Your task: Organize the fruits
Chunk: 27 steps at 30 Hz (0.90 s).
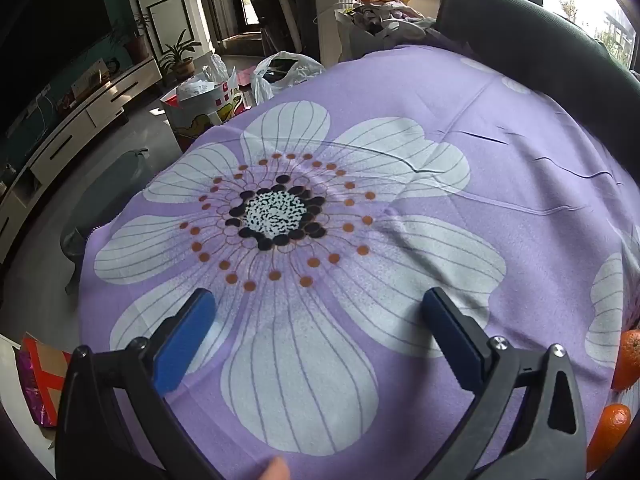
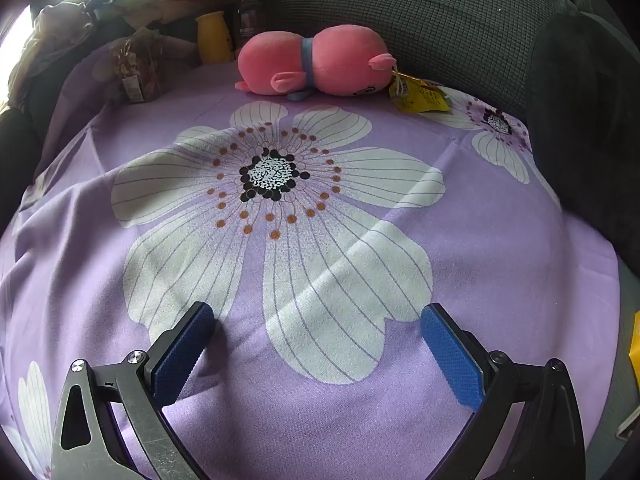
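Both hand-held grippers hover empty above the purple flowered cloth (image 1: 520, 128).

The left hand-held gripper (image 1: 316, 312) and right hand-held gripper (image 2: 316, 320) gape wide, ready to grasp; 2 oranges (image 1: 628, 360) lie at the cloth's right edge, seemingly awaiting sorting.

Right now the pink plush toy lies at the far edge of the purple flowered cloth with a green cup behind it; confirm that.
Wrong on one point: the cup behind the pink plush toy is yellow, not green. The right wrist view shows it. The toy does lie at the far edge of the purple flowered cloth.
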### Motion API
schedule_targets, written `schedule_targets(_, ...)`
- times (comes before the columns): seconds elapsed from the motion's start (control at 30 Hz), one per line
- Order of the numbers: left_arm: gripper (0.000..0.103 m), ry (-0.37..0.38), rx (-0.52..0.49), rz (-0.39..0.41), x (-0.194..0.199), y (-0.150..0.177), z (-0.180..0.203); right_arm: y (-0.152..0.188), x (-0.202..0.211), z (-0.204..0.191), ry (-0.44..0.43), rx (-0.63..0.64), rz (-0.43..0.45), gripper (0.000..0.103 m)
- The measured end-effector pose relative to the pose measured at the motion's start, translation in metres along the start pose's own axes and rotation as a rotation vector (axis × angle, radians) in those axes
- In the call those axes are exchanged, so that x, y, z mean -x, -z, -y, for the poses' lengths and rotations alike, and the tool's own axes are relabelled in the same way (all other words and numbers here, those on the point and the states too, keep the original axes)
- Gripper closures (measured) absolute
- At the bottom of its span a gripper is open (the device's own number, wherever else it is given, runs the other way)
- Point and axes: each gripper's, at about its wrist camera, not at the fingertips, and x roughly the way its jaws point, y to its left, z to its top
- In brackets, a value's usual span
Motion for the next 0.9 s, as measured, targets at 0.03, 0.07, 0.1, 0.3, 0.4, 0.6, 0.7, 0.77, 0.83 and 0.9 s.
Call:
schedule_targets(0.03,0.000,-0.002,-0.001,0.000,0.000,0.000,0.000,0.000,0.000,0.000,0.000,0.000,0.000,0.001)
schedule_targets(0.07,0.000,-0.002,-0.002,0.000,0.000,0.000,0.000,0.000,0.000,0.000,0.000,0.000,0.000,0.001)
schedule_targets(0.1,0.000,-0.001,-0.001,0.000,0.000,0.000,0.000,0.000,0.000,0.000,0.000,0.000,0.001,0.001)
schedule_targets(0.3,0.000,0.003,0.002,0.000,0.000,0.000,0.000,0.000,0.000,0.000,0.000,0.000,0.000,0.001)
schedule_targets(0.4,0.000,0.014,0.000,0.000,0.000,0.001,-0.001,0.000,0.000,0.000,0.000,0.000,0.000,0.001)
schedule_targets(0.6,0.004,0.040,-0.039,0.012,0.024,0.012,-0.004,-0.003,-0.002,-0.003,0.013,0.015,-0.010,0.001)
schedule_targets(0.7,0.004,0.019,-0.073,0.120,0.052,0.014,-0.001,-0.006,-0.001,-0.001,-0.002,0.006,-0.011,0.001)
schedule_targets(0.77,0.004,0.063,-0.086,0.183,0.077,0.015,0.000,-0.005,0.004,0.002,-0.025,0.007,-0.027,0.001)
schedule_targets(0.83,0.004,0.148,-0.074,0.219,0.101,0.015,-0.003,-0.006,0.020,0.009,-0.039,-0.013,-0.025,0.005)
schedule_targets(0.9,0.003,0.236,-0.065,0.244,0.122,0.014,-0.004,-0.007,0.057,0.012,-0.048,-0.032,0.073,0.009)
